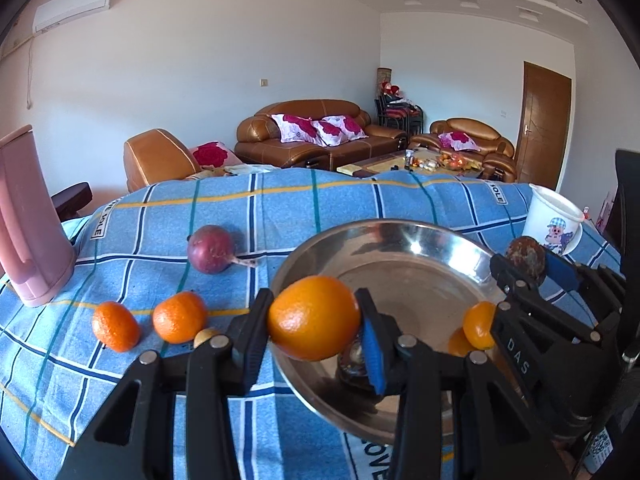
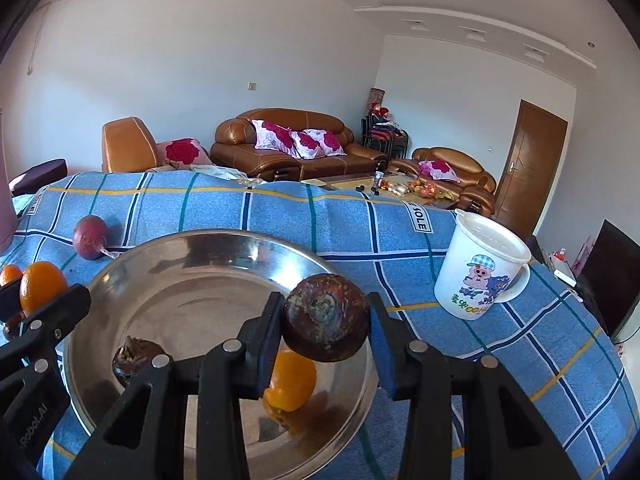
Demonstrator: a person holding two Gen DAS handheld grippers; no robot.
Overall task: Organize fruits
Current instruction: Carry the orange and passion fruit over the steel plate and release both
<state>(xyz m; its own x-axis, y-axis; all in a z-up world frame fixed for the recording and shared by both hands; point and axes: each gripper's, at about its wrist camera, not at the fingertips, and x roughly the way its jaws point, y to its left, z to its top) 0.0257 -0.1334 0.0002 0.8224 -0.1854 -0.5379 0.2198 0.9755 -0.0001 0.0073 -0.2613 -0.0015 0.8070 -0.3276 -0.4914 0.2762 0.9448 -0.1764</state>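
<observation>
- The left tool [image 1: 314, 318] is clamped on an orange [image 1: 314, 317], holding it above the near-left rim of the steel bowl [image 1: 340, 248].
- The right tool [image 2: 326, 318] grips a dark brown, wrinkled round fruit [image 2: 326, 317] over the bowl [image 2: 180, 252], above its right half.
- Inside the bowl lie a small orange [image 2: 292, 384] and another dark fruit [image 2: 136, 358].
- On the blue checked cloth covering the desk [image 1: 160, 216], left of the bowl, sit two small oranges [image 1: 116, 326] [image 1: 180, 317] side by side, and farther back a purple fruit with a stem [image 1: 211, 249].
- A pink jug [image 1: 28, 224] stands at the desk's left edge.
- A white lidded mug with a cartoon pig [image 2: 482, 268] stands right of the bowl, apart from it.
</observation>
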